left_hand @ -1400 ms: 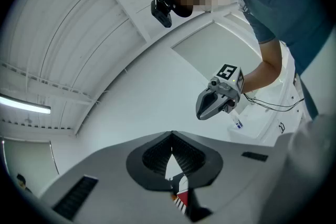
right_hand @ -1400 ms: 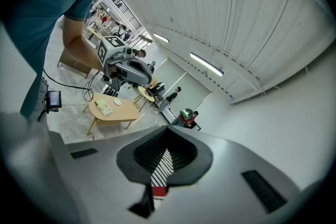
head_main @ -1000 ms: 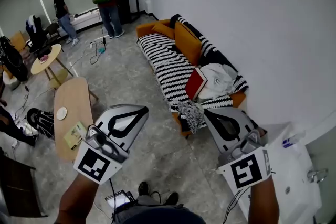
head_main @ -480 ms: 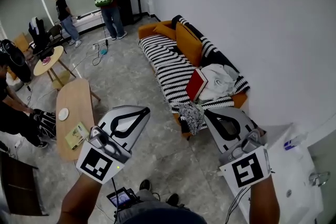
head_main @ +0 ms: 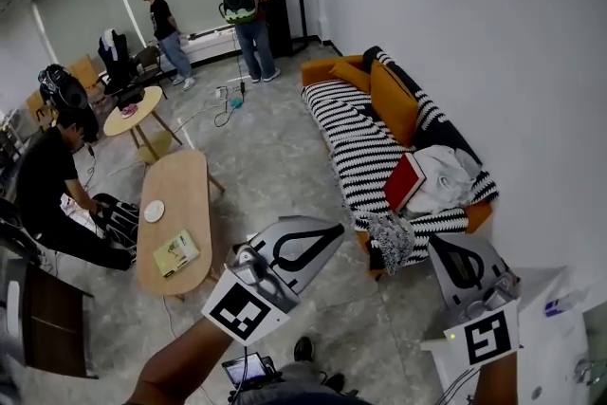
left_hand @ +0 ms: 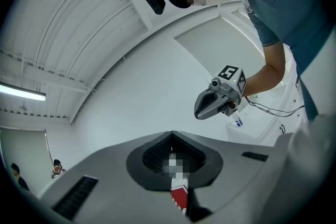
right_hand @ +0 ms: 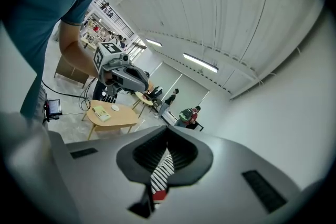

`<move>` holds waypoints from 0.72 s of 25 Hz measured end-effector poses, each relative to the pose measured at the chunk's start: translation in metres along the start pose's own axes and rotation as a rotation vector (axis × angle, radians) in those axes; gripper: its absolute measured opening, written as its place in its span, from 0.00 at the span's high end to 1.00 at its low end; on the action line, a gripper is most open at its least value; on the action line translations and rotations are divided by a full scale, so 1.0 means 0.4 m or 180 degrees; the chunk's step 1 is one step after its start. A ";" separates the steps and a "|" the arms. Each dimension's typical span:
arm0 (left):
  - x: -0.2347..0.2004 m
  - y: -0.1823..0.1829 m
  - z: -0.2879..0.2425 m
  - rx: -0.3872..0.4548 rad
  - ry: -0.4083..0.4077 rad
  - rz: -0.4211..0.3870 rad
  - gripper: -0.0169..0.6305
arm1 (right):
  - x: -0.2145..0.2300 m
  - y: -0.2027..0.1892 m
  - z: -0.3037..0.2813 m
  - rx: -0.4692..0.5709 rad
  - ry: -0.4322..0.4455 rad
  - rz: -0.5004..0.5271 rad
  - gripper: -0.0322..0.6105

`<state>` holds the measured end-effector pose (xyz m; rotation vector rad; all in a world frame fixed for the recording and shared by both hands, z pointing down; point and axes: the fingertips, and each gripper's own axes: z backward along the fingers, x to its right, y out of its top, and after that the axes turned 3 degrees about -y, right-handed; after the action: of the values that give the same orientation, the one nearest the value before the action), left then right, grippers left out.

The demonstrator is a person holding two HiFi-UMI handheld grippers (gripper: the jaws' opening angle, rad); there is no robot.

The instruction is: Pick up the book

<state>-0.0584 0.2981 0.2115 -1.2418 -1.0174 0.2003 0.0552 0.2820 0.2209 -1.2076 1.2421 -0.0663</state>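
A red book (head_main: 405,182) leans upright on the black-and-white striped sofa (head_main: 356,142), beside a heap of white cloth (head_main: 448,174). My left gripper (head_main: 327,232) is held out over the floor, short of the sofa's front edge, with its jaws shut and nothing in them. My right gripper (head_main: 446,251) is also shut and empty, near the sofa's near end. In the left gripper view the red book (left_hand: 179,198) shows small through the notch below the jaws. The right gripper view shows striped sofa (right_hand: 164,168) and a bit of red book (right_hand: 159,195) the same way.
A wooden coffee table (head_main: 185,190) at the left carries a greenish book (head_main: 176,252) and a white disc (head_main: 154,211). A person (head_main: 57,194) crouches beside it; two people (head_main: 248,9) stand at the back. A white counter (head_main: 569,337) is at lower right. A patterned cloth (head_main: 391,237) hangs off the sofa.
The view has swung left, so the sofa and both grippers now sit further right in the frame. The crouching person at the left has come fully into view. Both grippers stay shut.
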 end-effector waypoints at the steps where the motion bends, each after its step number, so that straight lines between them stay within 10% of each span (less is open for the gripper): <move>1: -0.017 -0.011 -0.002 0.0001 0.0005 0.0028 0.97 | 0.004 0.000 -0.017 0.0006 0.0005 -0.0004 0.93; 18: -0.266 -0.249 0.031 -0.0044 -0.0080 0.0026 0.97 | 0.025 -0.008 -0.349 -0.0228 -0.0103 -0.0207 0.93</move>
<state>-0.1659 0.2031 0.2394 -1.2588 -1.0371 0.2163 -0.0421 0.1829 0.2390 -1.3064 1.1855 -0.0501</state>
